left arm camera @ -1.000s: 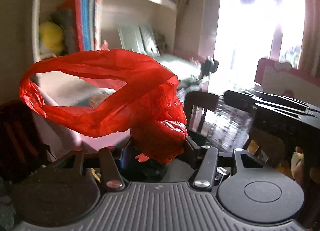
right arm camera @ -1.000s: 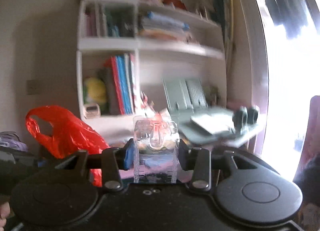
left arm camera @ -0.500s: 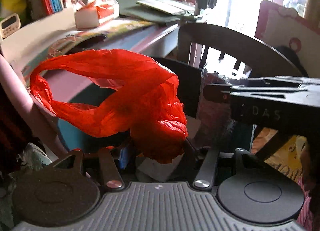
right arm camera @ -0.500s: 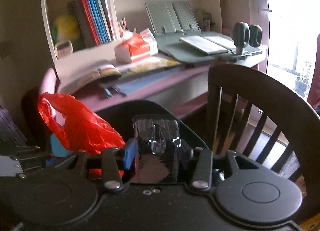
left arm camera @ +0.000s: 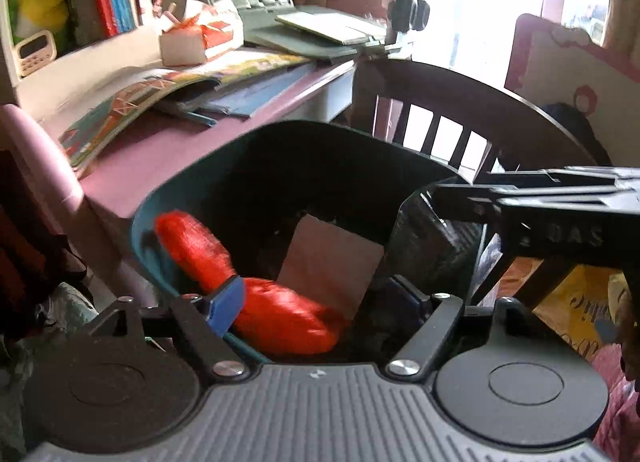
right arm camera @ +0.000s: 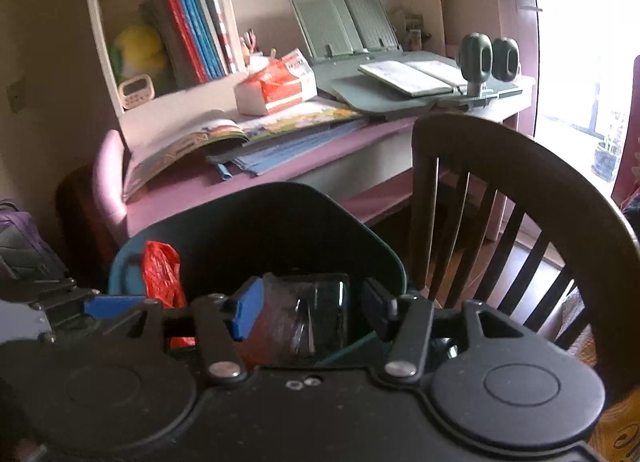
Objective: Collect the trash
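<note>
A dark teal trash bin [left arm camera: 304, 150] stands open below both grippers. My left gripper [left arm camera: 316, 298] hangs over its near rim with its jaws opening. The red plastic bag [left arm camera: 276, 318], blurred, drops between them into the bin, and neither pad presses on it. A brown card [left arm camera: 328, 262] leans inside. My right gripper [right arm camera: 312, 308] also hangs over the bin [right arm camera: 260, 222], jaws opening. The clear plastic container [right arm camera: 308, 318] sits loose between them, with a gap at the right pad. From the left wrist view the right gripper [left arm camera: 460, 202] and the container [left arm camera: 424, 234] show at the right.
Behind the bin is a pink desk [right arm camera: 280, 178] with an open picture book [right arm camera: 192, 142], a tissue box [right arm camera: 276, 86] and a green book stand [right arm camera: 360, 34]. A dark wooden chair [right arm camera: 500, 190] stands right of the bin. A yellow bag [left arm camera: 576, 302] lies at the right.
Both grippers have come down from the shelf view to just over the bin. Both pairs of jaws have widened. The red bag has left the left jaws and falls into the bin.
</note>
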The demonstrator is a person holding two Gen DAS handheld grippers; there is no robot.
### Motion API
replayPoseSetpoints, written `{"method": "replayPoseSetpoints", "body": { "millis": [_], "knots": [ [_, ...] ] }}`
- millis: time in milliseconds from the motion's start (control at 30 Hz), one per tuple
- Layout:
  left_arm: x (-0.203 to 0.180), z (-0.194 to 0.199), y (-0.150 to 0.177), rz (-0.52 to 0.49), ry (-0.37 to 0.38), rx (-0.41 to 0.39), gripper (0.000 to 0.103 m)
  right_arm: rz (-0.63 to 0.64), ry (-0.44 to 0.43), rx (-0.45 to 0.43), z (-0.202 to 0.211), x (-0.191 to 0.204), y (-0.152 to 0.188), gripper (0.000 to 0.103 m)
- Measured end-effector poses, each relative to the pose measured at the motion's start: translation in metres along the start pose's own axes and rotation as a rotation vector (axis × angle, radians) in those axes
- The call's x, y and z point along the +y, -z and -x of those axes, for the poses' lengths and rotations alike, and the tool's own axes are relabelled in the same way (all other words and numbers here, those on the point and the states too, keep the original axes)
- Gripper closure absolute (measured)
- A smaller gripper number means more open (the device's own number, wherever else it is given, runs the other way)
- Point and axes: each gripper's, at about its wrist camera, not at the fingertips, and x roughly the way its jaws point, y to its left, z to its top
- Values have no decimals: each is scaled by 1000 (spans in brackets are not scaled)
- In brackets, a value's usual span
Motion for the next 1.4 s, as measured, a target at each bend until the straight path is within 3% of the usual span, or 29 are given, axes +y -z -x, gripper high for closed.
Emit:
{"method": "replayPoseSetpoints", "body": {
  "millis": [300,433,533,1000,1400],
  "knots": [
    [4,53,14,70,13,-116,18,36,-30,-77,56,10,13,48],
    [3,77,23,82,12,-168,4,51,-56,-118,80,16,20,48],
    [3,95,30,93,11,-214,3,72,-72,-151,97,24,26,47],
    [8,150,76,84,5,-282,3,108,-108,-222,146,52,63,47],
    [13,171,95,97,7,-292,3,122,-109,-228,166,66,81,47]
  ]
}}
